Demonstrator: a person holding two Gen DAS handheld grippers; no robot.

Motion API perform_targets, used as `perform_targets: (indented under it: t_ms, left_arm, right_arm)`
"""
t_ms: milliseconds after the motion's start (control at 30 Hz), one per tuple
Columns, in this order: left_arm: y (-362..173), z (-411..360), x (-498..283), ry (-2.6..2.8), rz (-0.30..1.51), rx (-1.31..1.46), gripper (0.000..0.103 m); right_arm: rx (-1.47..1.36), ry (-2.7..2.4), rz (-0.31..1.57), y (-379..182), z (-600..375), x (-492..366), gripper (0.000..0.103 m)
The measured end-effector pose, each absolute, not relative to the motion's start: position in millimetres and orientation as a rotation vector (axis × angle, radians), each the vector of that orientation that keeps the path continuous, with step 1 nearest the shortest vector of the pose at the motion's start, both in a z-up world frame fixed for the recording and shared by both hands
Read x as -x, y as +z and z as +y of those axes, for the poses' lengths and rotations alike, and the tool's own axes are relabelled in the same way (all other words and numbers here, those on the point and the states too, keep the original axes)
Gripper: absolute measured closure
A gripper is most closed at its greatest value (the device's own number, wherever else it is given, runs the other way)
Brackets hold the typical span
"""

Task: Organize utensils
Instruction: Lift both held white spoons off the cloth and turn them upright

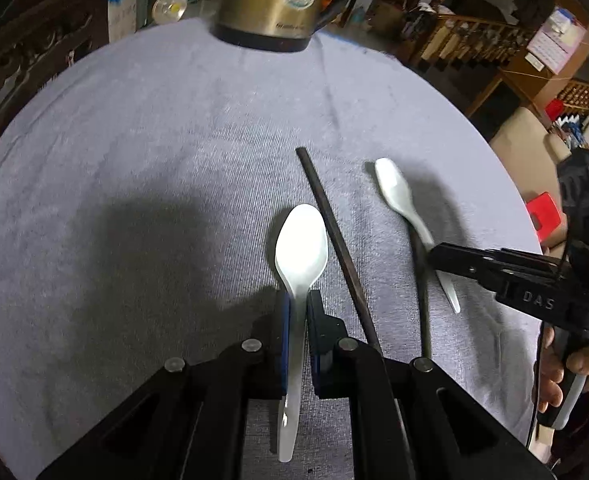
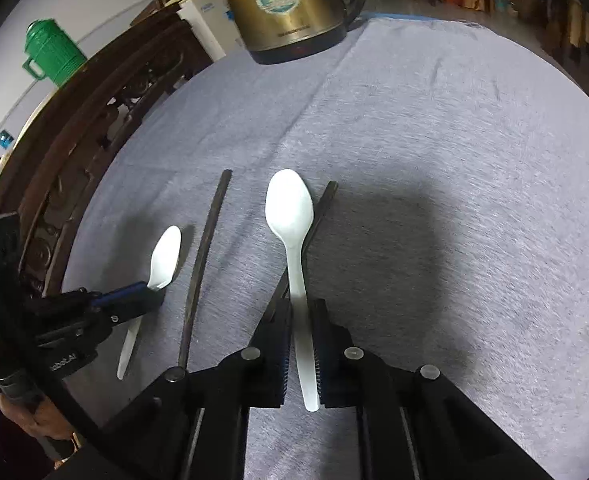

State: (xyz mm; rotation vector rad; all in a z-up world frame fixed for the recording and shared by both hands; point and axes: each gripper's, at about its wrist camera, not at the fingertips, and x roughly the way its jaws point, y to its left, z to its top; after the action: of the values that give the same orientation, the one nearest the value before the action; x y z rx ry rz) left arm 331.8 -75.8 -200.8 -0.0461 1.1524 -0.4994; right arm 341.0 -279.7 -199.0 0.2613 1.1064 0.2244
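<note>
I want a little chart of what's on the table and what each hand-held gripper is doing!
surface: grey cloth over a round table
left hand-held gripper: shut on left spoon by its handle
right hand-held gripper: shut on right spoon by its handle
chopsticks: two dark ones, first between the spoons, second beside the right spoon
kettle: gold, standing at the far edge
spoon bowls: both point toward the kettle
</note>
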Motion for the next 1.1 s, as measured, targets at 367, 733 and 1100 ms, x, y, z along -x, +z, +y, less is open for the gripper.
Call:
perform_targets:
  t_ms: [367,733,1100]
  left_arm:
    - [-202,-85,-340,-0.476,1.187,0.047,0.091]
    - [-203,-96,-353,-0.464,1.190,0.031,0.088]
    - [-204,-109,-381,-0.442,1.186,-0.011,0.086]
  right_arm:
    - [-0.274,0.104,1.120,-191,-319,-288,0.093]
    - [-0.268,0.016,1.163,-189,-340,-286,0.038]
    - [-0.122,-0.032,1.180,-195,-324,-326,0.073]
